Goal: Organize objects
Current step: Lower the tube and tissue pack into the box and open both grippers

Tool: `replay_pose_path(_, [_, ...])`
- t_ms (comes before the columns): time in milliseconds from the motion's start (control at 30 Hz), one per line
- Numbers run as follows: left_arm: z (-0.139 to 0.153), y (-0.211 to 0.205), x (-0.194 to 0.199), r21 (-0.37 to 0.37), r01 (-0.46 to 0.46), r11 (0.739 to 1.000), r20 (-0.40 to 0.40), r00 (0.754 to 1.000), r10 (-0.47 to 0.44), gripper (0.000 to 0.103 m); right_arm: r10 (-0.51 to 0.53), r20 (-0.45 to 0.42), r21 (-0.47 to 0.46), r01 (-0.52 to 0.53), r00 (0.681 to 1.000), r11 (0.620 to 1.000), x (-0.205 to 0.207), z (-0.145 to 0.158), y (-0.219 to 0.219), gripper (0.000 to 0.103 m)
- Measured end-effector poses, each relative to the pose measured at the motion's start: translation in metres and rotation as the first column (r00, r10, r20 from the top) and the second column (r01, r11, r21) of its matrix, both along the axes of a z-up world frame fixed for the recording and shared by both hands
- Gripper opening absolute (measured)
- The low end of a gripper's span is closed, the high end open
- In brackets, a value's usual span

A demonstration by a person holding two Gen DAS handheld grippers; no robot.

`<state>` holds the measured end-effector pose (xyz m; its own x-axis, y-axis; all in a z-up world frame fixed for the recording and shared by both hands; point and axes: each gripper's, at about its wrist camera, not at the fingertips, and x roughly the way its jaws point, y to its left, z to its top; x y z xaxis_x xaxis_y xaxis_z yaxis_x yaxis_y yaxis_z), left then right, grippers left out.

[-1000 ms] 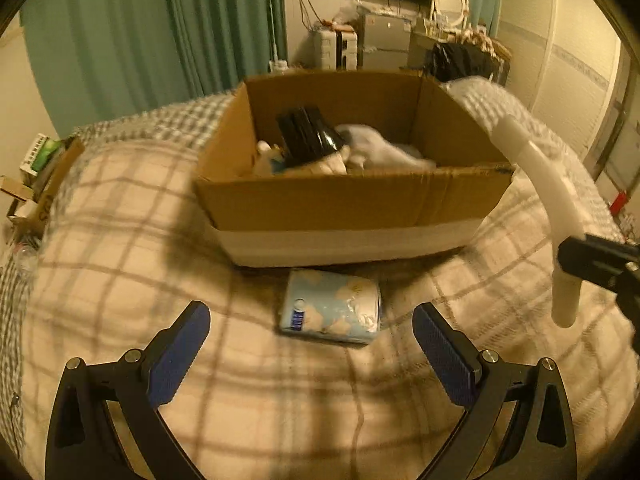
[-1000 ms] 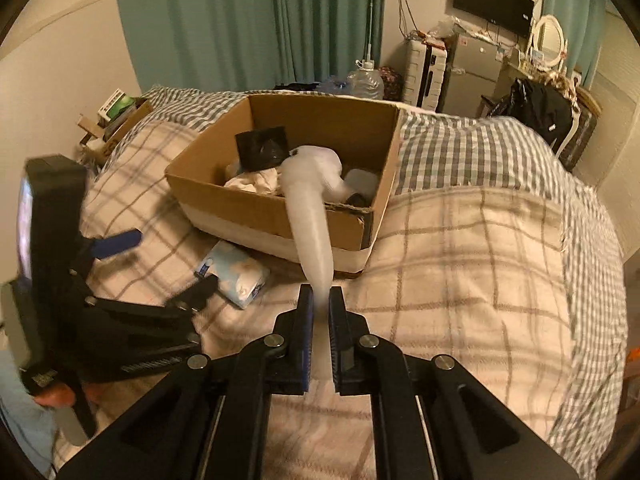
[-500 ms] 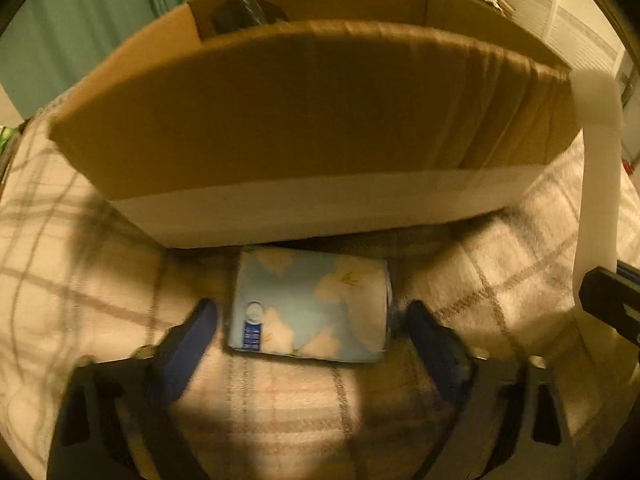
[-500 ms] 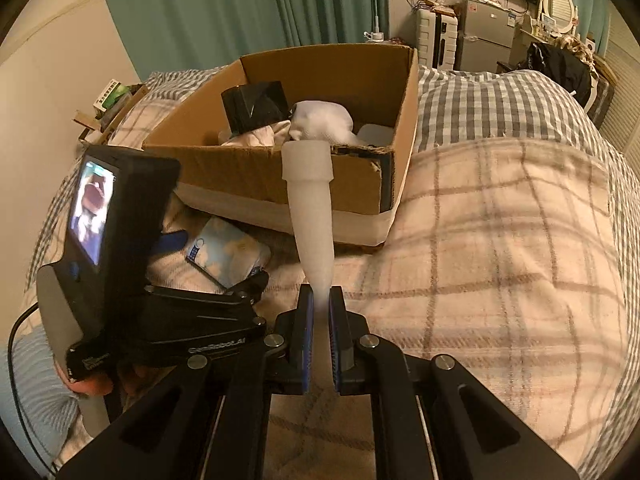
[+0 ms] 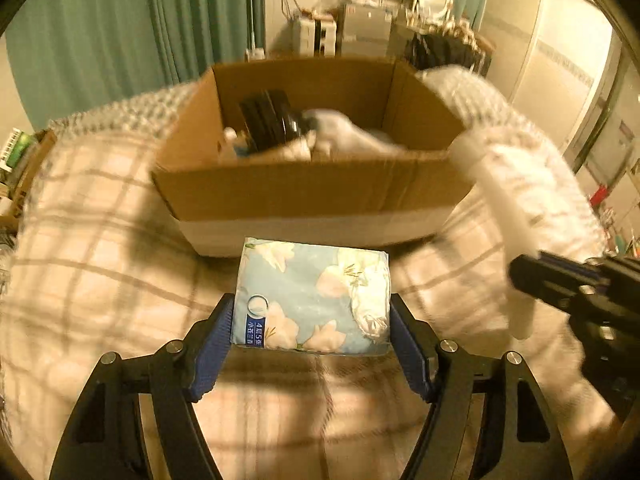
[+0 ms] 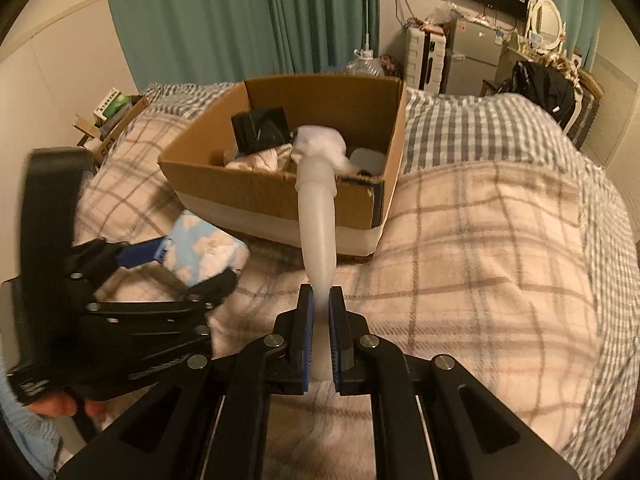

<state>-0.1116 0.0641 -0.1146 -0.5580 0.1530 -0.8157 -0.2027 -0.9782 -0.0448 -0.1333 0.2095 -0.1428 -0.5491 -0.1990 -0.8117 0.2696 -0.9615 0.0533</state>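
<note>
My left gripper (image 5: 311, 322) is shut on a light-blue flowered tissue pack (image 5: 314, 292) and holds it above the plaid bedspread, just in front of the cardboard box (image 5: 308, 192). The pack also shows in the right wrist view (image 6: 204, 250). My right gripper (image 6: 319, 312) is shut on a curved white plastic tube (image 6: 318, 224) that points toward the box (image 6: 280, 196). The box holds a black object (image 5: 266, 120) and white items (image 6: 320, 144).
The box stands on a bed with a plaid blanket (image 6: 480, 248). Green curtains (image 6: 240, 16), a small fridge (image 6: 472, 56) and a black bag (image 6: 540, 84) stand behind. A shelf with boxes (image 6: 112, 116) is at the left bedside.
My left gripper closed on the tissue pack and lifted it off the bed, pulling back from the box. My right gripper keeps the white tube, shifted slightly.
</note>
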Motion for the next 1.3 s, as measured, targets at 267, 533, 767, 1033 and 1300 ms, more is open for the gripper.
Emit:
replay_pose_path(267, [0.062, -0.012, 0.023, 0.047, -0.005, 0.999, -0.122, 0.992, 0.010, 0.075, -0.012, -0.104, 0.024, 0.014, 0.994, 1.000, 0.028, 0.050, -0.008, 0.007])
replay_pose_path(533, [0.122, -0.021, 0.021, 0.075, 0.010, 0.997, -0.226, 0.974, 0.007, 0.075, 0.006, -0.230, 0.040, 0.003, 0.973, 0.999, 0.044, 0.114, -0.017, 0.007])
replay_pose_path(767, [0.173, -0.022, -0.004, 0.083, 0.007, 0.997, -0.305, 0.952, 0.018, 0.075, 0.022, -0.332, 0.038, -0.010, 0.943, 0.999, 0.023, 0.177, -0.025, 0.007])
replay_pose_path(1033, [0.194, -0.018, -0.061, 0.052, -0.016, 0.999, -0.357, 0.934, 0.034, 0.075, 0.035, -0.347, 0.049, -0.019, 0.937, 0.999, -0.044, 0.196, -0.038, 0.006])
replay_pose_path(1300, [0.147, -0.013, -0.120, 0.021, -0.022, 1.000, -0.288, 0.957, 0.027, 0.075, 0.048, -0.252, 0.053, -0.036, 0.967, 0.998, -0.114, 0.144, -0.045, 0.006])
